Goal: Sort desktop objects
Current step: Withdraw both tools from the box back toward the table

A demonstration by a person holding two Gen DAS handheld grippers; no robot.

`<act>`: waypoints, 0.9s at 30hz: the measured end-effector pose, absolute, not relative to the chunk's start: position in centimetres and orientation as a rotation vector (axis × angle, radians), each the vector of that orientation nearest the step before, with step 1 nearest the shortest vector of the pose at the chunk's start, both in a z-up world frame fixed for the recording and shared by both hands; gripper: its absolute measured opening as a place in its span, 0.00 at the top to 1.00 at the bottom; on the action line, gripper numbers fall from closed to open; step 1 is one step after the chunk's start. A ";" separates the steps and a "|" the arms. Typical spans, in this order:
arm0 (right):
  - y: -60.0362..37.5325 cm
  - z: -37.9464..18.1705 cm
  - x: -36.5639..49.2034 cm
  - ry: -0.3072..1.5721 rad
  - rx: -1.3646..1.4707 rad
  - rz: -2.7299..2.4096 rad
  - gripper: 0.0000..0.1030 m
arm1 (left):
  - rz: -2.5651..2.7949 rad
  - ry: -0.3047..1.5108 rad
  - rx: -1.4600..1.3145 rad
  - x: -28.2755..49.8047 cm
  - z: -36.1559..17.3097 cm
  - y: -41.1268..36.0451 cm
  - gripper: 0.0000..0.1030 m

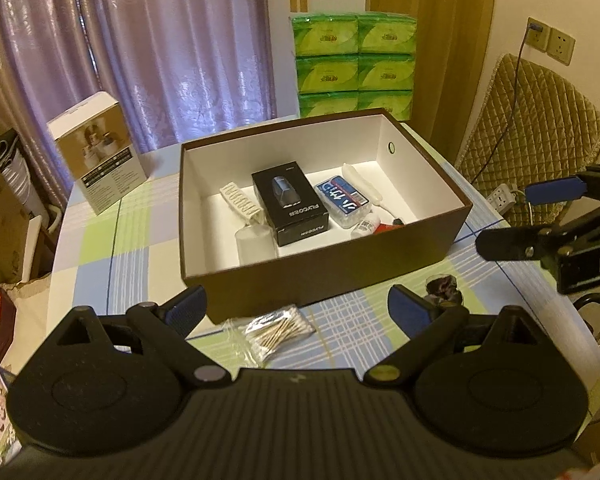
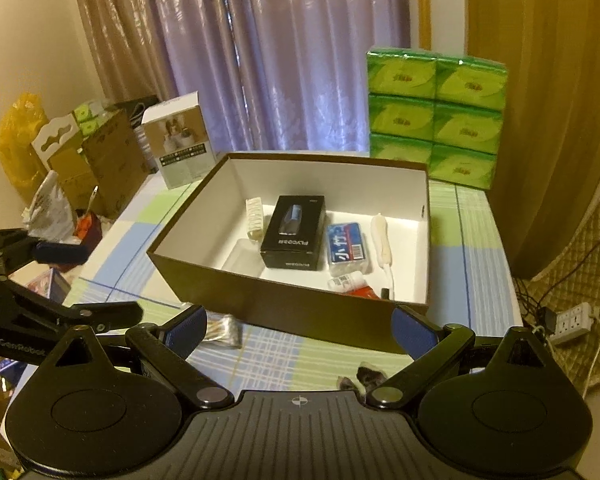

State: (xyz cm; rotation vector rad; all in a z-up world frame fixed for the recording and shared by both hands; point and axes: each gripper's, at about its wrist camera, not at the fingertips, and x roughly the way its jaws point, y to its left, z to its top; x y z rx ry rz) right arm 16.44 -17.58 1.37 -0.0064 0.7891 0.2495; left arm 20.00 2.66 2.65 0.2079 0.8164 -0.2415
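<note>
Both grippers, left (image 1: 296, 308) and right (image 2: 298, 328), hang with jaws spread wide and empty before the brown box (image 1: 340, 276). A bag of cotton swabs (image 1: 276, 330) lies between the left fingers, on the checked tablecloth (image 1: 100, 248) just beside the box wall. A small dark wrapper, perhaps a sweet (image 1: 442, 288), lies near the right fingers

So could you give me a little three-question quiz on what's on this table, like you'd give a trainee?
1. True or false: the bag of cotton swabs lies inside the brown box.
2. Which item sits in the middle of the box? A) the black carton B) a green tissue pack C) a cup
3. Fill in: both grippers, left and right, have their jaws ____.

Key:
1. False; it lies on the tablecloth in front of the box.
2. A
3. Open, holding nothing.
</note>
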 end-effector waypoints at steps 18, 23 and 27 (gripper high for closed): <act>-17.6 -1.3 11.1 0.762 0.007 0.201 0.07 | -0.194 0.833 0.146 14.9 0.4 3.9 0.07; -17.8 -2.6 10.3 0.789 0.031 0.198 0.07 | -0.176 0.832 0.148 14.1 -0.4 4.1 0.07; -18.2 -3.5 9.9 0.814 0.041 0.187 0.07 | -0.170 0.850 0.133 13.7 -1.1 4.3 0.07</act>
